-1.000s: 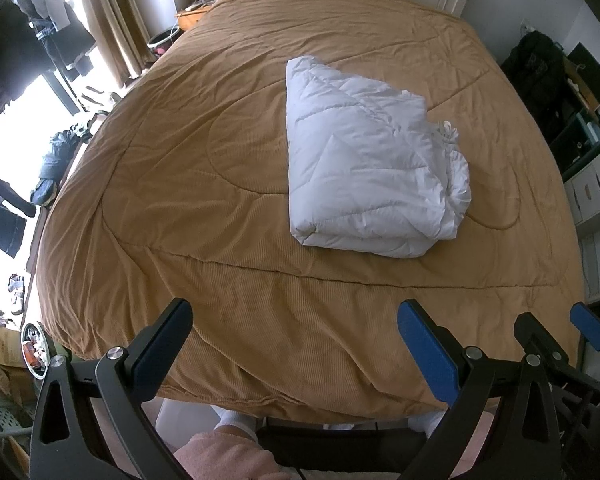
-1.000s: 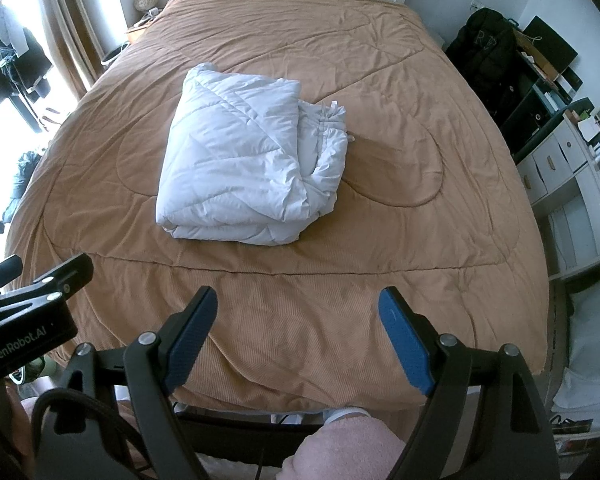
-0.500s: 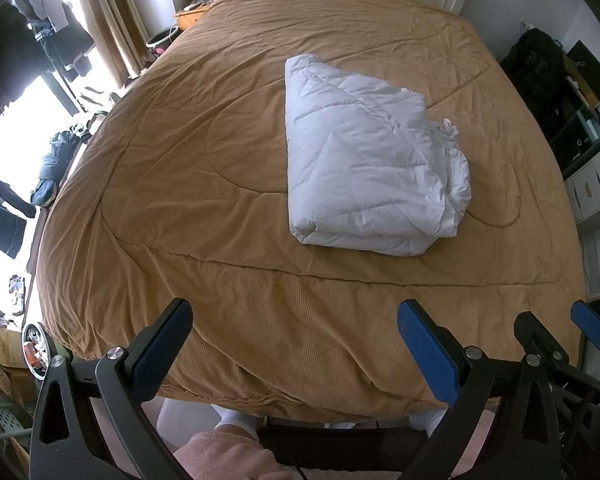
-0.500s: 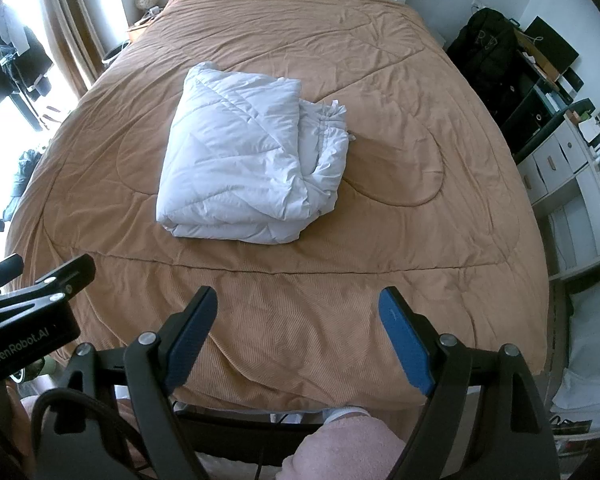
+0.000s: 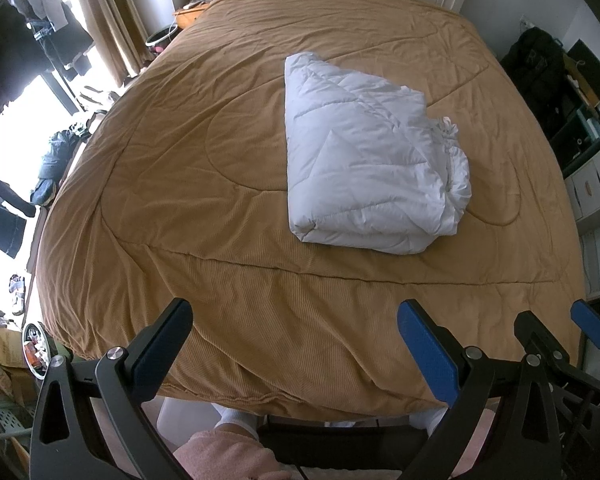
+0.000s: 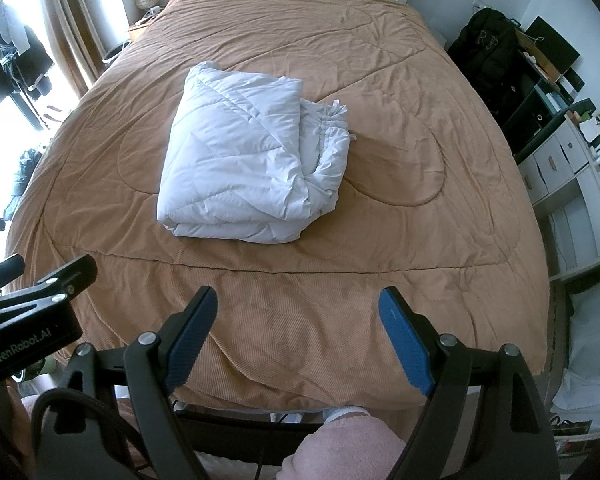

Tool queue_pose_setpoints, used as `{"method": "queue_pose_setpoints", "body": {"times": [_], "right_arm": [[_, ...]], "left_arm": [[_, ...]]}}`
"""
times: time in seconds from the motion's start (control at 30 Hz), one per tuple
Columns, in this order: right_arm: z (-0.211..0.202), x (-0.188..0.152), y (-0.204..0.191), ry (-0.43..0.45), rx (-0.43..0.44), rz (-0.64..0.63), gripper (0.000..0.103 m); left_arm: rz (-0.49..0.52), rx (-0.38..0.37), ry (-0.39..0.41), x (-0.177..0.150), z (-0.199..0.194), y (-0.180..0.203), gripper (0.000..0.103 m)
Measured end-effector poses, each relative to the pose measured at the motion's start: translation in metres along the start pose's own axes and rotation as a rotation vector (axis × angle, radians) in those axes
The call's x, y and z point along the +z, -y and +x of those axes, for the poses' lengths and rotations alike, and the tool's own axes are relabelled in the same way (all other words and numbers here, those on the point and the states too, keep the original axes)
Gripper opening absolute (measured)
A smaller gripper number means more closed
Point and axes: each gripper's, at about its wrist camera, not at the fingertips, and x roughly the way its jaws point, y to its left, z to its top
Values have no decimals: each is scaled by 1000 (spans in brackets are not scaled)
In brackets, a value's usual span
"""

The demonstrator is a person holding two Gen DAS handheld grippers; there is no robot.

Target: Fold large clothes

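Both grippers, left (image 5: pixel 296 344) and right (image 6: pixel 296 328), we hold spread and empty at frame bottom; folded white quilt (image 6: pixel 252 168) lies mid-frame on the bed (image 6: pixel 420 240).

right claw (image 6: pixel 296 330) agape, empty | folded white quilt (image 6: pixel 244 164) on brown bedspread (image 6: pixel 400 208)

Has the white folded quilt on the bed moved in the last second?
No. The white quilt sits on the same curved stitch line of the brown bedspread.

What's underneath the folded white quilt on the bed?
The folded white quilt lies on the tan bedspread, which covers the whole bed. What lies beneath the bedspread is hidden.
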Motion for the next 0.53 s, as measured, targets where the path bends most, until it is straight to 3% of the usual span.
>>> {"method": "queue_pose_setpoints", "body": {"times": [0.53], "right_arm": [[0,0,0,-2,1,-3,83]], "left_arm": [[2,0,-3,-2,1,-1,102]]}}
